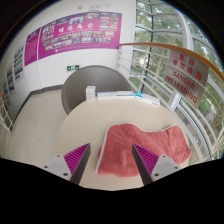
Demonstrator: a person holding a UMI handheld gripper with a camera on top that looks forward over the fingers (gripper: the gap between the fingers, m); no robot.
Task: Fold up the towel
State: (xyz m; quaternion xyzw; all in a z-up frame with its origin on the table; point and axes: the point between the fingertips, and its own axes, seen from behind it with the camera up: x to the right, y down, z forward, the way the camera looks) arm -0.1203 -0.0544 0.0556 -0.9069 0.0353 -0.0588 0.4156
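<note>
Towel (140, 148) lies on the pale round table (60, 135), near corner reaching in between the fingertips of the gripper (111, 160) — fingers spread apart, nothing pressed, magenta pads (78, 155) bare. Likely light, limp, sure to drape; best pinched at a corner or hem. Pink-red cloth, rumpled, unfolded, edges uneven. Beyond it a white box (112, 94) — farther off, a grey curved partition (85, 82).

1. pale round table (60, 135) in front, a white box (112, 94) at its far edge.
2. grey round table (85, 80) just beyond it.
3. back wall (50, 62) white, magenta posters (75, 35) along the top.
4. glass panels (165, 45) to the right, red-lettered banner (185, 80) across them, daylight coming through.
5. floor (35, 95) light, dim at the left.
</note>
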